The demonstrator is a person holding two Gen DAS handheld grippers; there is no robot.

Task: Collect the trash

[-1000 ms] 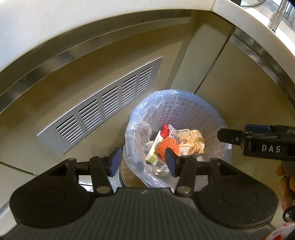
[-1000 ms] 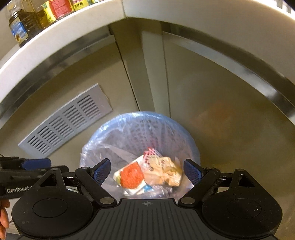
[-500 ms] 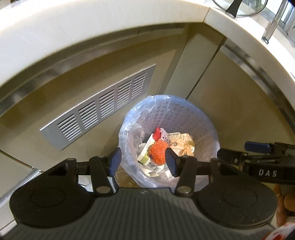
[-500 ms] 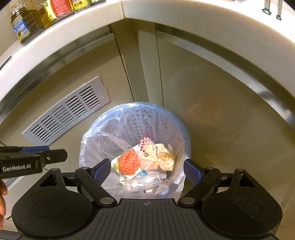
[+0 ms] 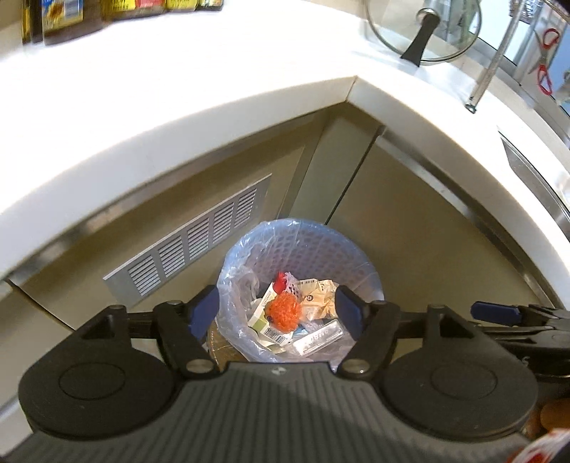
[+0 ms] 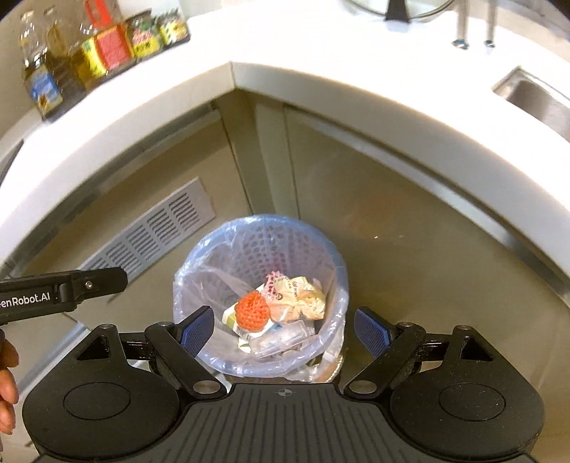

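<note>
Trash [image 5: 299,313] piled low in a lined bin [image 6: 331,256] on the floor, tucked into the corner below the white counter [image 5: 178,89]. Mostly light stuff by the look of it: an orange knobbly ball [image 6: 252,310], crumpled paper wrappers [image 6: 302,297], a small carton [image 5: 262,315], a clear plastic piece [image 6: 281,336] at the near side. Probably soft and crushable, easy to pinch but easy to drop; the clear plastic likely slippery.

Thin bluish bag [image 5: 235,285] folded over the rim, loose and crinkled on the left. Likely the best place to take hold: gather the bag's edge at two opposite sides of the rim and lift bag and contents together. Film may tear or slide off the pads if pinched too shallowly.

Left claw [image 5: 276,311] hanging above the bin, jaws just widened, nothing between them. Right claw [image 6: 285,329] likewise above, spread wide and empty. Both well clear of the rim. Bottles and jars [image 6: 107,53] on the far left of the counter, a glass pot lid [image 5: 420,32] far right, vent grille [image 5: 192,249] left of the bin.
</note>
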